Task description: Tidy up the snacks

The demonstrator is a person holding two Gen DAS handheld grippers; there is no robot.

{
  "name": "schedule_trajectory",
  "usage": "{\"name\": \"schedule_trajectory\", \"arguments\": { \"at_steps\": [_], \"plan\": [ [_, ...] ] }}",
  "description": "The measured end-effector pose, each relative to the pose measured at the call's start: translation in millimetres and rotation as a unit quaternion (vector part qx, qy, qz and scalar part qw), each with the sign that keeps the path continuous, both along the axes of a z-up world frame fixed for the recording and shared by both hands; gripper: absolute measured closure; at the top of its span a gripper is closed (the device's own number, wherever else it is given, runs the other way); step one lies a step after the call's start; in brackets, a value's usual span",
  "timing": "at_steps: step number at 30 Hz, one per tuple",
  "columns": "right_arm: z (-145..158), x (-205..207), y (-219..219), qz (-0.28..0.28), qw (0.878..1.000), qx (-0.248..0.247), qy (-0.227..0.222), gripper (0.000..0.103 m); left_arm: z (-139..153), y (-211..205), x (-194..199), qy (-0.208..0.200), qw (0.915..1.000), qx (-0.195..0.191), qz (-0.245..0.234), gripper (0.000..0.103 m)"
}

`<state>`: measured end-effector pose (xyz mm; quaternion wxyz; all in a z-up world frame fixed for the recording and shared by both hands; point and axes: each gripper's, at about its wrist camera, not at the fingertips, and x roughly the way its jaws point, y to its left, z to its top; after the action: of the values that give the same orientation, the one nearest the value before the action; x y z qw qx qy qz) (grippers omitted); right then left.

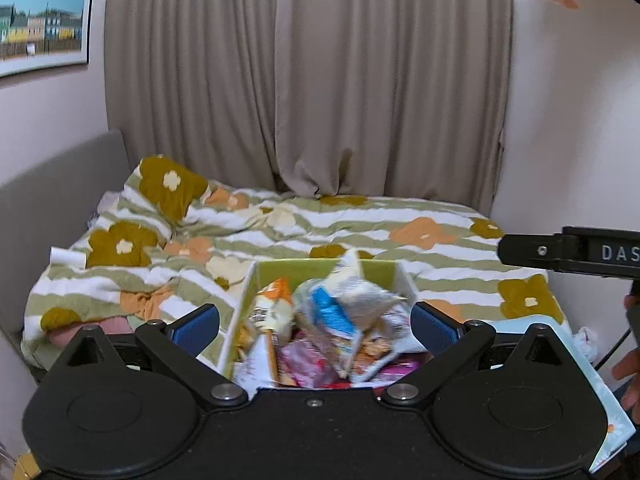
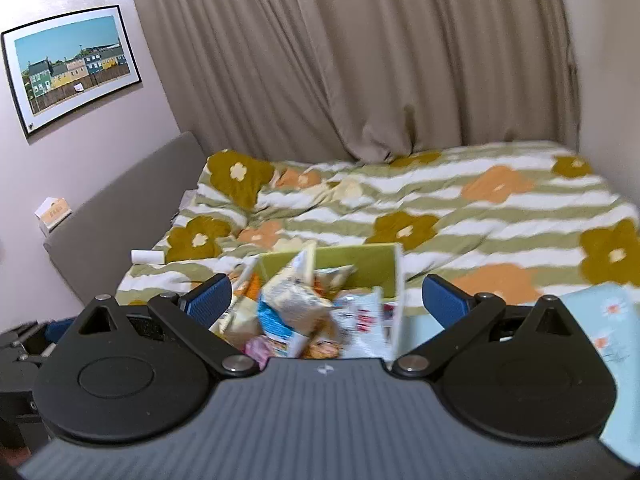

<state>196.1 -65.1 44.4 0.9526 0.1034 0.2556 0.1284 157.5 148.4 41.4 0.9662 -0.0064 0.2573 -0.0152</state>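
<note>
Room: bedroom corner with beige curtains drawn across the back wall and a framed picture of coloured houses on the left wall.
Bed: covered by a striped green-and-white duvet with mustard and orange flowers; grey headboard along the left side.
Box: green-walled box with white edges, resting on the duvet at the near side of the bed; it sits between the fingers in both wrist views.
Snacks: pile of snack packets heaped in the box, some sticking up above its rim; a pale crinkled bag with a blue patch lies on top, pink and orange wrappers beneath. Print is too blurred to read.
Left gripper: fingers spread wide, blue pads on either side of the box, nothing pressed between them.
Right gripper: fingers fully apart, blue pads clear of the packets, holding nothing; also seen in the left view as a black bar at the right edge.
Hand: part of a person's hand at the right edge of the left view.
Other items: white roll on the duvet near the headboard; small tissue box on the headboard ledge; light blue floral cloth at the right.
</note>
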Motion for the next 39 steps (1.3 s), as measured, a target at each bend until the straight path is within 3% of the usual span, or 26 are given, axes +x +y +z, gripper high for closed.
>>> {"name": "schedule_trajectory", "arguments": {
  "at_steps": [7,14,21,39],
  "plan": [
    [7.3,-67.5,-46.1,-0.041,0.998,-0.047,-0.007,0.000,7.9,-45.1,-50.5,-0.031,0.9994,0.013,-0.007,0.000],
    [-15.4,-117.0,-77.4,-0.079,0.992,-0.097,0.026,0.000,-2.1,-76.3,-88.5,-0.018,0.9996,0.013,-0.015,0.000],
    [-42.2,-153.5,-100.3,-0.097,0.988,-0.106,0.063,0.000,-18.7,-93.0,-113.2,0.000,0.9994,0.025,-0.024,0.000],
    [-60.1,-165.7,-108.7,-0.112,0.983,-0.111,0.091,0.000,-31.1,-89.7,-123.1,0.019,0.9993,0.030,-0.015,0.000]
  ]
}}
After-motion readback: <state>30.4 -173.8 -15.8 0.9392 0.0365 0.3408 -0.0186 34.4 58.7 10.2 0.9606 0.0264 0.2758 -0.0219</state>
